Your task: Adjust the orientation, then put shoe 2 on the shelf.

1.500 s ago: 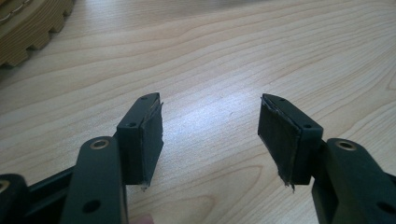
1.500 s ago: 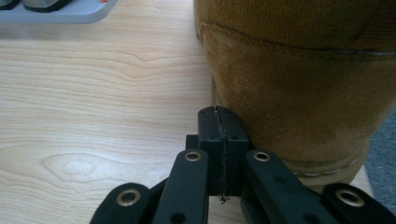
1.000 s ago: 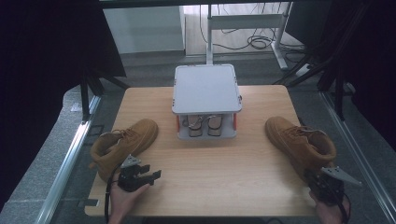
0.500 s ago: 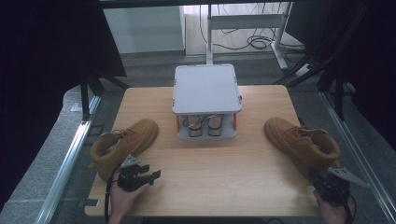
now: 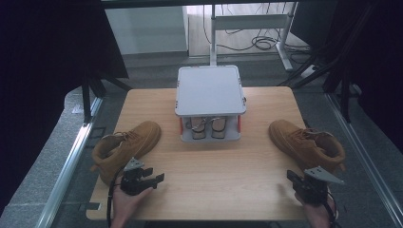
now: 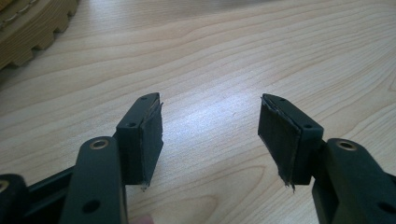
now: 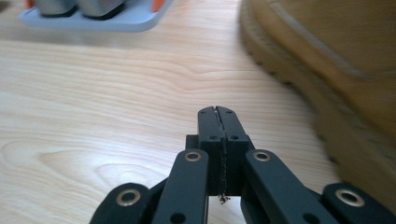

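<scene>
From the high view, I see that my right gripper (image 5: 295,180) has shifted a little along the near edge of the pale wooden table (image 5: 214,185) compared with a second ago, and it now sits just beside the heel of the right tan suede boot (image 5: 308,143). My left gripper (image 5: 154,179) has not moved; it rests near the left tan suede boot (image 5: 124,147), not touching it. I judge this means the right hand is preparing to take its boot first, but no grasp has begun. Between the boots stands a small grey plastic shoe rack (image 5: 210,92) with red posts and a flat top; a pair of shoes sits on its lower shelf.

In the left gripper view, the jaws stand well apart with nothing between them, only the smooth wood grain of the table. The pads (image 6: 149,140) are black rubber, frayed at the edges. A ribbed tan sole shows in the upper corner.

In the right gripper view, the jaws are pressed fully together and hold nothing. The boot is close on the right, with a soft matte upper and a thick ridged sole. It looks pliable, so I would grip the collar.
</scene>
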{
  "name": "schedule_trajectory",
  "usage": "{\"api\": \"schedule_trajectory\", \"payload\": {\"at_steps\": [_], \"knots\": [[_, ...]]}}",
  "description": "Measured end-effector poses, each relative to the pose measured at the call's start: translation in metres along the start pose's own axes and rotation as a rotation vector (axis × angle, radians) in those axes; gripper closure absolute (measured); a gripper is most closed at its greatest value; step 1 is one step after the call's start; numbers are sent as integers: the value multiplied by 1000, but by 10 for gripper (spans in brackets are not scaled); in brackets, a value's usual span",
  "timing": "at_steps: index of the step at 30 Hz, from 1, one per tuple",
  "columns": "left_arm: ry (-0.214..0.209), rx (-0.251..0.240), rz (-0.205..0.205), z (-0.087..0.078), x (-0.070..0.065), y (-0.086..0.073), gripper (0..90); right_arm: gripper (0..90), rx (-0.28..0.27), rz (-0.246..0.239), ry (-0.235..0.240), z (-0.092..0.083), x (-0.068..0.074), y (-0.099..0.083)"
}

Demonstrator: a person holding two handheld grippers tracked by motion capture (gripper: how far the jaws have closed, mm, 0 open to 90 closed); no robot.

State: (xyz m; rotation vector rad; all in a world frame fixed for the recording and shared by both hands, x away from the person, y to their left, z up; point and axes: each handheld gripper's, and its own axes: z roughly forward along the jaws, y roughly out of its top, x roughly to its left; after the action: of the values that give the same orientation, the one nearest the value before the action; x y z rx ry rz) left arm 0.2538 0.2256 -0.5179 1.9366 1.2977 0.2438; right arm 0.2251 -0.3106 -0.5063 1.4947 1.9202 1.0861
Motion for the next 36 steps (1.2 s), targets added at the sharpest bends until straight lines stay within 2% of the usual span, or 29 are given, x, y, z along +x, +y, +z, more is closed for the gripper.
{"api": "schedule_trajectory", "payload": {"at_steps": [5, 8, 10, 13, 15, 17, 20, 22, 24, 28, 30, 31, 33, 36], "knots": [[-2, -13, 7, -3, -2, 1, 409, 896, 0, -2, 42, 4, 7, 0], [-7, -18, 21, -5, -5, 2, 407, 873, -9, 23, 103, 5, 10, 2], [-7, -32, 40, -11, -9, 5, 403, 843, -14, 6, 124, 6, 15, 5], [5, -46, 46, -16, -11, 8, 395, 817, -9, -18, 148, 8, 21, 9], [11, -60, 51, -22, -12, 11, 386, 751, 5, -37, 179, 14, 26, 11], [21, -70, 69, -29, -16, 15, 381, 734, 12, -41, 184, 16, 28, 11], [25, -86, 92, -39, -19, 20, 374, 664, 31, -48, 201, 23, 30, 10], [28, -101, 97, -49, -20, 26, 374, 635, 37, -53, 199, 26, 31, 9], [29, -111, 95, -58, -19, 31, 376, 610, 42, -55, 204, 27, 32, 9], [62, -136, 100, -79, -14, 44, 371, 550, 45, -64, 203, 29, 33, 11], [91, -151, 104, -94, -6, 53, 368, 515, 43, -58, 193, 29, 34, 10], [91, -151, 104, -94, -6, 53, 367, 515, 43, -58, 193, 29, 34, 10], [109, -160, 99, -102, 3, 57, 366, 509, 47, -48, 200, 29, 34, 10], [168, -160, 107, -111, 15, 59, 369, 500, 53, -53, 206, 30, 35, 10]]}}
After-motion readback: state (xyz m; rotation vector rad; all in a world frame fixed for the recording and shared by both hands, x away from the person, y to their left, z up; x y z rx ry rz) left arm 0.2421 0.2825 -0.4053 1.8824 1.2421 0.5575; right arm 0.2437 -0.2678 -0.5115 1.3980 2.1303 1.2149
